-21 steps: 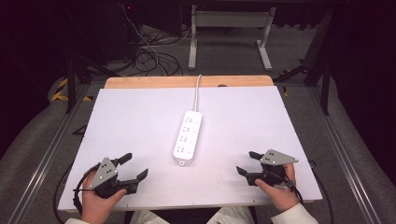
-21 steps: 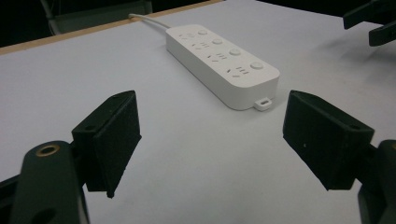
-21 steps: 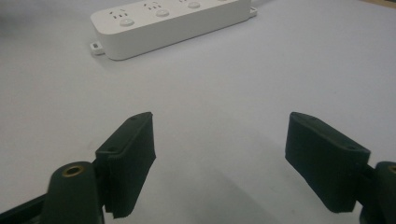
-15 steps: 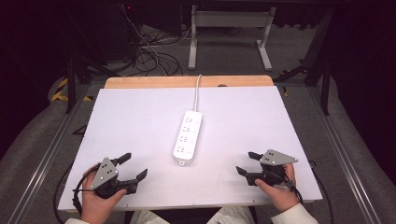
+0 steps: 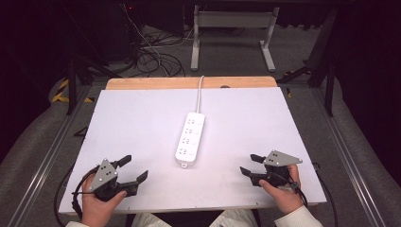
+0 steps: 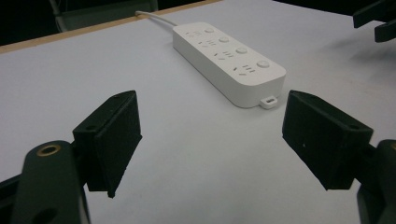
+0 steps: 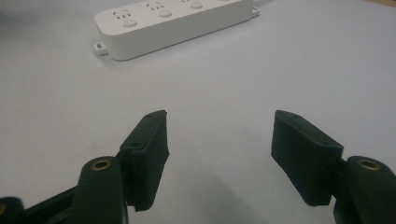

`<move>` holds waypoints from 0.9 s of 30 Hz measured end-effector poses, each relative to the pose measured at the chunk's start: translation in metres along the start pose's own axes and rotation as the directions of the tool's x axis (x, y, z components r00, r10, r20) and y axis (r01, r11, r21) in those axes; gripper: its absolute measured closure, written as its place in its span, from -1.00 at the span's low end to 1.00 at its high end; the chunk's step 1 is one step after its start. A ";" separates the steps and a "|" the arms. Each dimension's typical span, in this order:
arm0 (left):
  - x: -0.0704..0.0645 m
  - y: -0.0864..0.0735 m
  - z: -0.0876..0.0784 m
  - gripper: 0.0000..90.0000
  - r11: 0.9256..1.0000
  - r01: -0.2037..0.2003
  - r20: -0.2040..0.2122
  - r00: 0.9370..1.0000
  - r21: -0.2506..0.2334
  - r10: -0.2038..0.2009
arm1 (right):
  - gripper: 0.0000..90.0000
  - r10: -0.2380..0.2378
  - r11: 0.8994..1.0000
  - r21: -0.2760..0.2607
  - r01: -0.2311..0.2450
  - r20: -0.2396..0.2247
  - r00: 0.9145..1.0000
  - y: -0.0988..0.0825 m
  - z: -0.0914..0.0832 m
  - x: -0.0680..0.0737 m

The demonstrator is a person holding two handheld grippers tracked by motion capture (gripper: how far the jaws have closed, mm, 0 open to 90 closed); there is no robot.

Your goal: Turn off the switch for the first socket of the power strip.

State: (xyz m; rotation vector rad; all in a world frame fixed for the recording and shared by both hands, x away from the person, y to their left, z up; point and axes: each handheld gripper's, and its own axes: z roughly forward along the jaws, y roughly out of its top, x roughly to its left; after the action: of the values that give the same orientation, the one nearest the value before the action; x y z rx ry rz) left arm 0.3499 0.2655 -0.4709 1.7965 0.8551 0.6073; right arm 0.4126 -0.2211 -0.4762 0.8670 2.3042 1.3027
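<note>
Two tools rest wide open and empty at the near corners of the worktop [image 5: 142,113]: left tool [image 5: 134,169], right tool [image 5: 249,164]. Between them, mid-worktop, lies a power strip [image 5: 190,138], untouched. Nothing seems begun; a likely next move is reaching toward it.

Power strip [image 5: 190,139]: smooth white plastic with a faint sheen; its cord [image 5: 200,92] has a white, smooth sheath. Table [image 5: 142,123]: top face matt white, uniform, without visible texture; the far edge [image 5: 189,82] looks like bare light wood. Left gripper [image 5: 135,169] and right gripper [image 5: 249,164]: matt black plastic jaws, slightly grainy, with brass-coloured metal inserts [image 6: 48,150]. Each carries a grey plate [image 5: 282,158], dull finish.
</note>
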 end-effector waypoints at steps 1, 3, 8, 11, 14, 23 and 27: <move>0.000 0.000 0.000 -0.56 1.000 -0.008 -0.005 1.000 0.001 0.008 | -0.17 -0.002 1.000 0.011 0.002 0.001 1.000 0.001 0.000 0.000; -0.001 0.001 0.000 -0.56 1.000 -0.023 -0.014 1.000 0.005 0.023 | -0.17 -0.003 1.000 0.016 0.003 0.000 1.000 0.003 0.000 -0.001; -0.001 0.001 0.001 -0.56 0.999 -0.031 -0.015 0.999 0.013 0.031 | -0.16 0.001 1.000 0.030 -0.001 -0.008 1.000 0.012 0.002 -0.001; -0.001 0.001 0.001 -0.56 1.000 -0.019 -0.018 1.000 0.014 0.019 | -0.15 0.001 1.000 0.031 0.000 -0.019 1.000 0.016 0.003 0.000; -0.001 0.000 0.001 -0.56 1.000 -0.015 -0.025 1.000 0.015 0.015 | -0.15 -0.005 0.999 0.039 0.006 -0.032 0.999 0.024 0.006 0.001; 0.001 0.000 0.000 -0.55 1.000 -0.021 -0.029 0.999 0.023 0.021 | -0.13 -0.022 0.999 0.038 0.023 -0.048 0.999 0.050 0.017 0.003; 0.000 0.000 0.000 -0.55 0.999 -0.029 -0.038 0.999 0.032 0.030 | -0.12 -0.021 0.999 0.032 0.022 -0.050 0.999 0.056 0.021 0.005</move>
State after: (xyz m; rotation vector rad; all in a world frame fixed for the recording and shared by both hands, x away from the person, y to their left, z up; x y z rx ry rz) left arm 0.3499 0.2658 -0.4708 1.8335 0.8696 0.6522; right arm 0.4401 -0.1827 -0.4387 0.8272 2.3723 1.2948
